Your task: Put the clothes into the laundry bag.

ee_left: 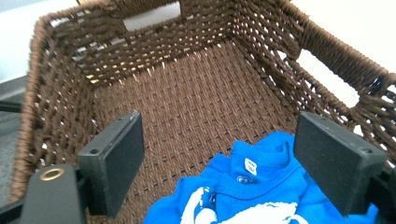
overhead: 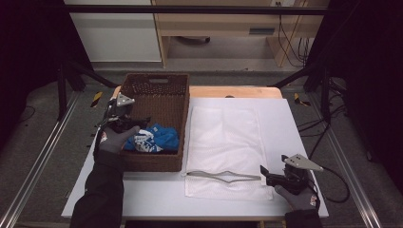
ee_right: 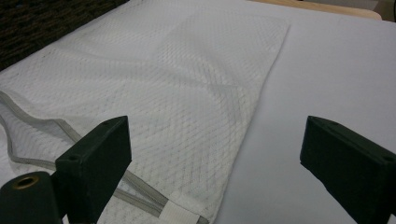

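Note:
A brown woven basket stands on the left of the table, with a crumpled blue and white shirt in its near part. My left gripper hangs over the basket's left side, open, its jaws wide apart above the shirt with nothing between them. A white mesh laundry bag lies flat to the right of the basket, its grey-edged mouth slightly open toward the near edge. My right gripper rests open at the bag's near right corner, empty.
The white table surface extends to the right of the bag. Black frame rails and cables run along both sides of the table. A wooden desk stands behind on the floor.

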Demonstrator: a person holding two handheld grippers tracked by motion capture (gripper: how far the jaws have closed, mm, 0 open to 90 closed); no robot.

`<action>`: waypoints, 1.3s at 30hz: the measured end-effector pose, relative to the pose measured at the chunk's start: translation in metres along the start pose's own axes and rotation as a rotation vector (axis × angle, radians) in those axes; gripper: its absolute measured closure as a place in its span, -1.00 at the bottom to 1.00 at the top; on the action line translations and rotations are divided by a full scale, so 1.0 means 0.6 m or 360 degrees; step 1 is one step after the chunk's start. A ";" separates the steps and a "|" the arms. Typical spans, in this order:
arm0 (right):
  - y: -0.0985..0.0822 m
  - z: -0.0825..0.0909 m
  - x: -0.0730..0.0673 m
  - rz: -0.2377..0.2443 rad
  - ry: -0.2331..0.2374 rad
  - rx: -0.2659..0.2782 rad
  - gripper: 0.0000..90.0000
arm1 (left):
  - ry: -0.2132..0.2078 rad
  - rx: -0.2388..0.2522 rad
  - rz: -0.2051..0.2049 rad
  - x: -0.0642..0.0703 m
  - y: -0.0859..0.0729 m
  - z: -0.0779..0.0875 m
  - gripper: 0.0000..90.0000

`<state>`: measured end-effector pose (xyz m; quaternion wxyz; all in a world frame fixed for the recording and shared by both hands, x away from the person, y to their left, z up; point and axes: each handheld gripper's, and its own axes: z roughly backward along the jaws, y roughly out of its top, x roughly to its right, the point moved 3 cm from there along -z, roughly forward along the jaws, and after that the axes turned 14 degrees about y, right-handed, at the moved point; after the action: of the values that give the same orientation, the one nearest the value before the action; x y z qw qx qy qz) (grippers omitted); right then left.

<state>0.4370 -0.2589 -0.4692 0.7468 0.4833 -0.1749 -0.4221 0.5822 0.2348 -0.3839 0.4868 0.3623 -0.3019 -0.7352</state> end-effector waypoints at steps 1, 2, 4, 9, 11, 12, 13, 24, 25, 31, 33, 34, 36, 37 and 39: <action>0.000 -0.001 0.001 0.0007 -0.0002 0.0000 -0.79 | -0.0003 -0.0014 0.0000 0.001 -0.002 -0.003 -0.64; 0.000 -0.001 0.001 0.0008 -0.0001 -0.0003 -0.80 | 0.0000 -0.0032 -0.0017 0.002 -0.007 -0.007 -0.64; -0.001 -0.002 0.001 0.0007 -0.0003 -0.0007 -0.80 | -0.0004 -0.0069 -0.0033 0.005 -0.015 -0.015 -0.64; -0.001 -0.003 -0.001 0.0007 0.0001 -0.0012 -0.80 | -0.0031 -0.0149 -0.0073 0.011 -0.025 -0.026 -0.66; -0.002 -0.005 -0.001 0.0015 0.0001 -0.0020 -0.80 | -0.0064 -0.0206 -0.0099 0.019 -0.029 -0.032 -0.67; -0.002 -0.005 -0.001 0.0008 0.0000 -0.0023 -0.81 | -0.0064 -0.0239 -0.0104 0.021 -0.032 -0.035 -0.68; -0.003 -0.006 0.000 0.0015 0.0001 -0.0027 -0.81 | -0.0064 -0.0239 -0.0104 0.021 -0.032 -0.035 -0.69; -0.004 -0.007 -0.001 0.0015 0.0004 -0.0045 -0.82 | -0.0143 -0.0466 -0.0265 0.046 -0.052 -0.057 -0.68; -0.004 -0.007 -0.001 0.0017 0.0003 -0.0045 -0.82 | -0.0150 -0.0483 -0.0274 0.048 -0.054 -0.059 -0.68; -0.005 -0.010 -0.002 0.0034 0.0006 -0.0066 -0.84 | -0.0175 -0.0652 -0.0396 0.062 -0.067 -0.072 -0.66; -0.005 -0.010 -0.002 0.0036 0.0007 -0.0066 -0.84 | -0.0176 -0.0668 -0.0403 0.062 -0.068 -0.073 -0.61; -0.005 -0.010 -0.003 0.0038 0.0008 -0.0067 -0.84 | -0.0181 -0.0684 -0.0405 0.063 -0.069 -0.074 -0.58; -0.005 -0.010 -0.003 0.0038 0.0008 -0.0066 -0.84 | -0.0174 -0.0756 -0.0428 0.066 -0.074 -0.079 -0.51; -0.005 -0.010 -0.003 0.0038 0.0007 -0.0064 -0.84 | -0.0173 -0.0778 -0.0424 0.066 -0.075 -0.081 -0.46; -0.005 -0.009 -0.003 0.0037 0.0008 -0.0062 -0.84 | -0.0179 -0.0808 -0.0421 0.064 -0.076 -0.083 -0.31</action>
<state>0.4384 -0.2549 -0.4744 0.7612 0.4677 -0.1704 -0.4156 0.5905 0.2097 -0.4570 0.4444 0.2238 -0.0848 -0.8632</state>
